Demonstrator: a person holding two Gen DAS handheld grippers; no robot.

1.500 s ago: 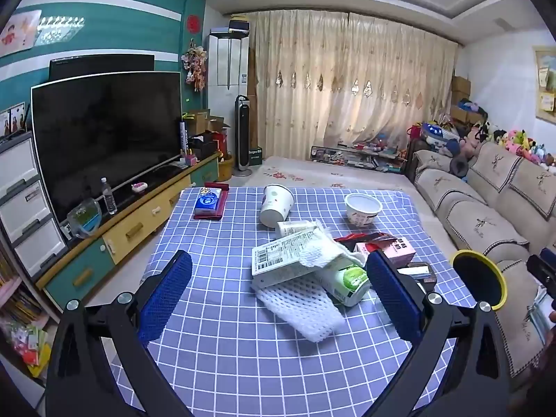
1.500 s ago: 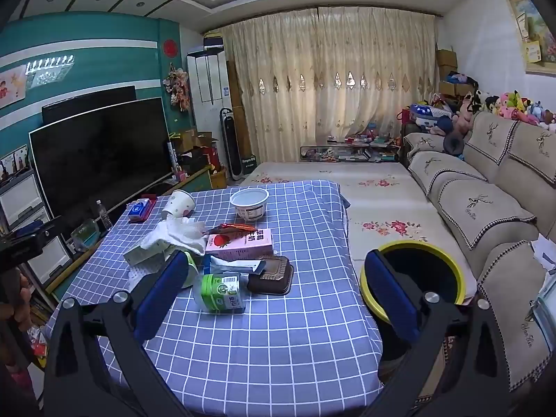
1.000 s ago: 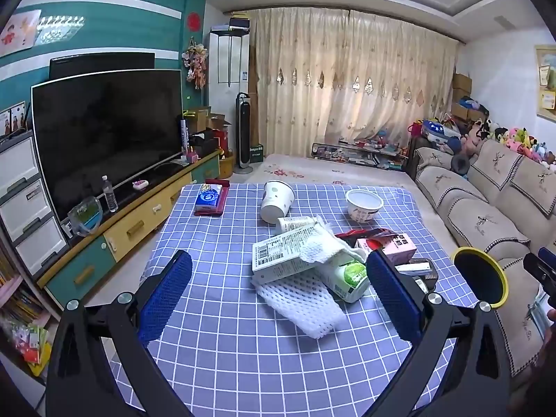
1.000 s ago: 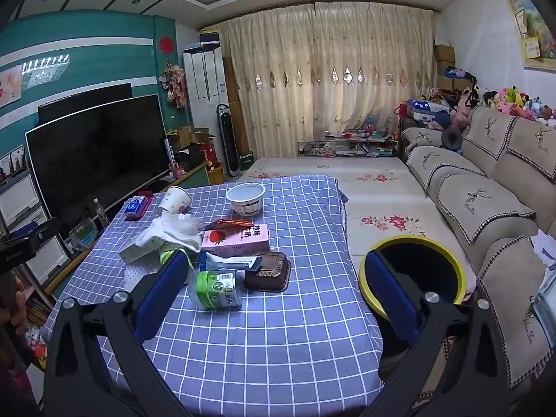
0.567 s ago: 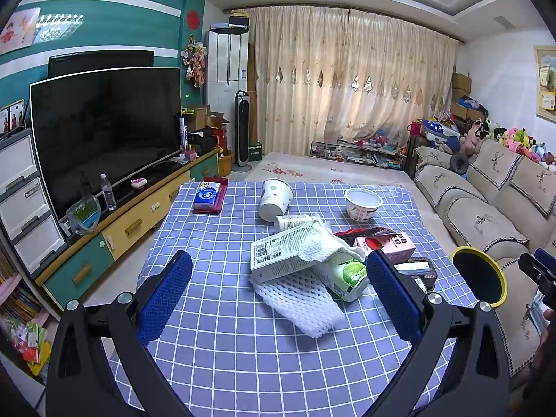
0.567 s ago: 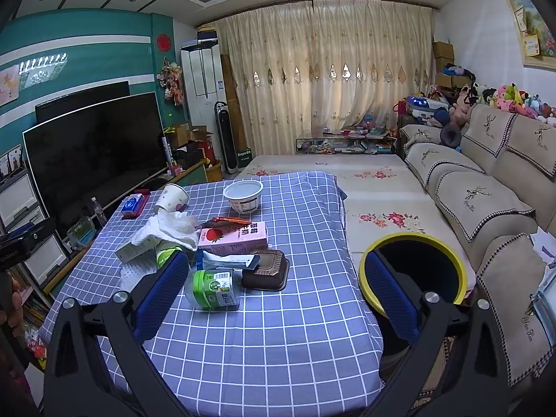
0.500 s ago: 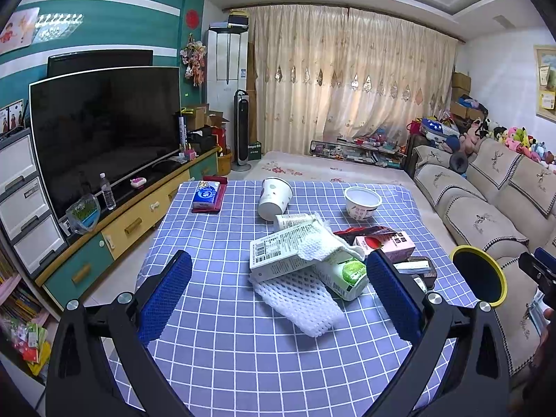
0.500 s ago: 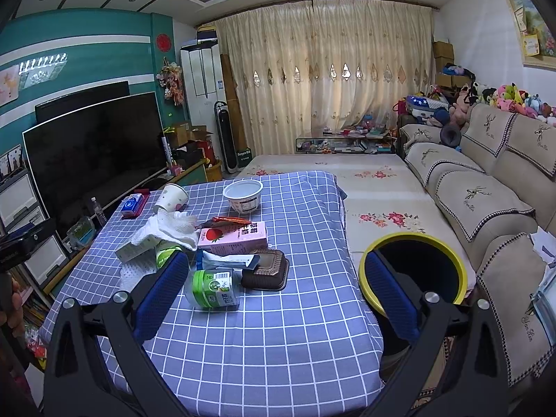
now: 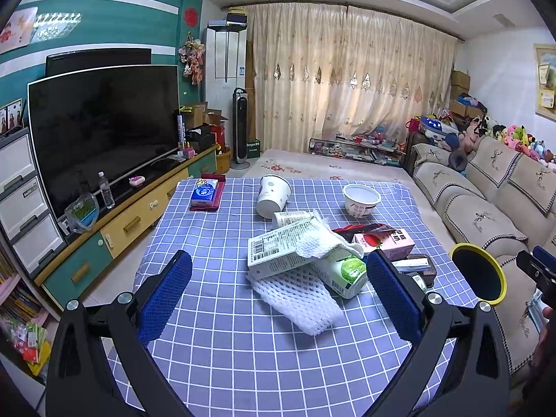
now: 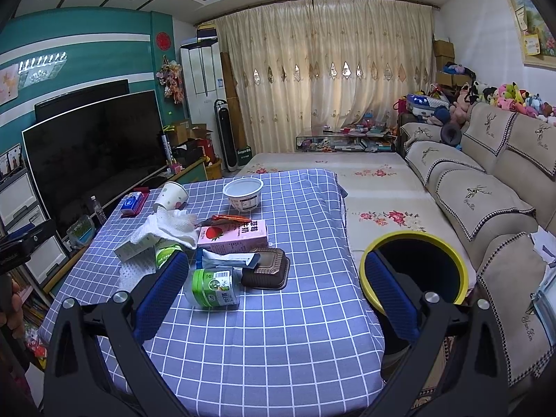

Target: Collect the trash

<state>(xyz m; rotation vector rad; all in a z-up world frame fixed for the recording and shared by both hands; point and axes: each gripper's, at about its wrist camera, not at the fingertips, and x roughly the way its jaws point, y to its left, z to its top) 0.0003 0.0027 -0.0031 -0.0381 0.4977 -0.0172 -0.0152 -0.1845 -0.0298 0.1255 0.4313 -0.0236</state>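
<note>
Trash lies on the blue checked tablecloth [image 9: 243, 340]: a white foam net [image 9: 299, 299], a white carton [image 9: 278, 253], a green-capped bottle [image 9: 342, 272], a pink milk box [image 9: 385, 245], a tipped paper cup [image 9: 272, 196] and a white bowl [image 9: 361, 199]. The right wrist view shows a green-labelled jar [image 10: 213, 288], a brown plastic tray [image 10: 267, 267], the pink milk box [image 10: 232, 232] and the yellow-rimmed black bin [image 10: 415, 271] beside the table. My left gripper [image 9: 278, 295] is open above the table's near side. My right gripper [image 10: 274, 292] is open and empty.
A tissue pack [image 9: 205, 193] lies at the table's far left. A large TV [image 9: 100, 132] on a cabinet stands left. A beige sofa [image 10: 486, 201] with stuffed toys runs along the right. A floor mat [image 10: 382, 191] lies beyond the table.
Both grippers have drifted slightly back from the table and stay open. Nothing on the table has moved.
</note>
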